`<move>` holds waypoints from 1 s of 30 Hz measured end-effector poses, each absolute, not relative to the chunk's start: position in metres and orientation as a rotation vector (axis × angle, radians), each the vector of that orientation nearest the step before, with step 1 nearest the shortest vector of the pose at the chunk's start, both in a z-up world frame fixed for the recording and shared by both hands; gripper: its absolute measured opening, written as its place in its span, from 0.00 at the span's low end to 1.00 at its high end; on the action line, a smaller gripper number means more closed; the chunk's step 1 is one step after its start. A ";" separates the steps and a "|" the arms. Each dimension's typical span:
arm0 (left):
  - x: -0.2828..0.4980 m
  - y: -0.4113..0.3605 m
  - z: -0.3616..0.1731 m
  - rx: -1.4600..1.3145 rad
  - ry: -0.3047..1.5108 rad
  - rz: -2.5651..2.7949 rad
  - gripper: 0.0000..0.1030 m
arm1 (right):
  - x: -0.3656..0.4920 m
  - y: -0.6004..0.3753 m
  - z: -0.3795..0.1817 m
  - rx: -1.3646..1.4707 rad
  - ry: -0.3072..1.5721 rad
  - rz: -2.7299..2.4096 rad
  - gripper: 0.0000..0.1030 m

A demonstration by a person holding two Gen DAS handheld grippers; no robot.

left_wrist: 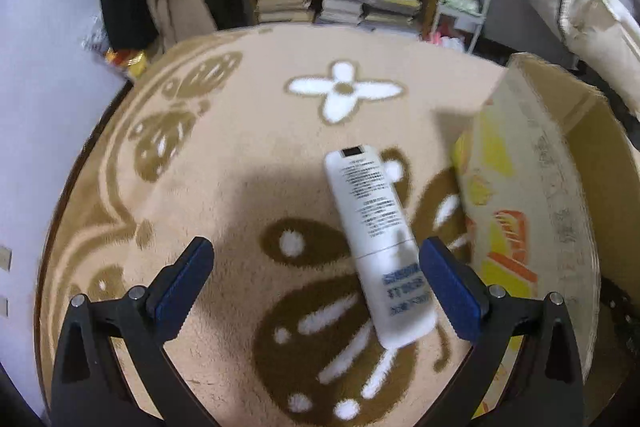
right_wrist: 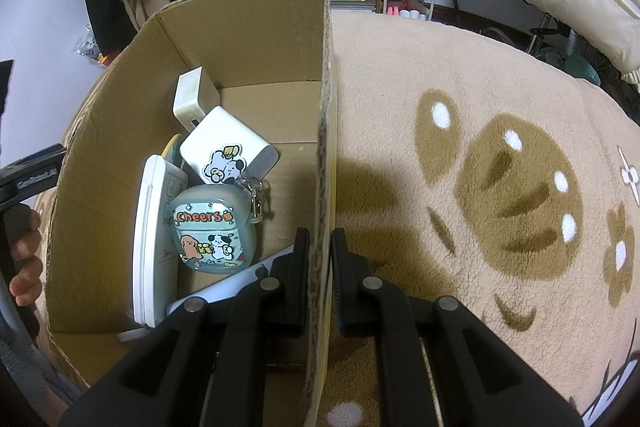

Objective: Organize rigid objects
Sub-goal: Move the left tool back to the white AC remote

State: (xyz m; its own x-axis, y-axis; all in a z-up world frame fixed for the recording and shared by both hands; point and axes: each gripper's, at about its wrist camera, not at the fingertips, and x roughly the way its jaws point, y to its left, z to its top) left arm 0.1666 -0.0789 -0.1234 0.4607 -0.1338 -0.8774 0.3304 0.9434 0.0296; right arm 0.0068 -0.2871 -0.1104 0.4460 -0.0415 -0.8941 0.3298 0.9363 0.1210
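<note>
The left gripper (left_wrist: 316, 279) hangs wide open over the white tube (left_wrist: 374, 247), which lies on the blanket (left_wrist: 240, 147) beside the cardboard box (left_wrist: 560, 187). The tube sits hard against the right-hand finger, off centre, so closing here could roll or push it sideways. The right gripper (right_wrist: 320, 267) pinches the box wall (right_wrist: 326, 147), steadying it. Inside, the earbud case (right_wrist: 210, 231) and chargers crowd one corner.
</note>
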 end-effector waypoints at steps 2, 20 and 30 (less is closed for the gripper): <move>0.172 -0.077 -0.132 0.190 1.079 -0.290 0.99 | 0.007 -0.287 -0.110 0.296 1.088 -0.234 0.11; 0.173 -0.107 -0.160 0.293 1.107 -0.369 0.99 | 0.007 -0.287 -0.110 0.296 1.089 -0.233 0.11; 0.173 -0.116 -0.169 0.352 1.108 -0.354 1.00 | 0.007 -0.288 -0.111 0.295 1.089 -0.233 0.11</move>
State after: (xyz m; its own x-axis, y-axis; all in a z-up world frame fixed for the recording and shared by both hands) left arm 0.1730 -0.1156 -0.1687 0.4027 -0.1014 -0.9097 0.4455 0.8899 0.0980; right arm 0.0069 -0.2875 -0.1106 0.4459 -0.0410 -0.8941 0.3279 0.9370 0.1205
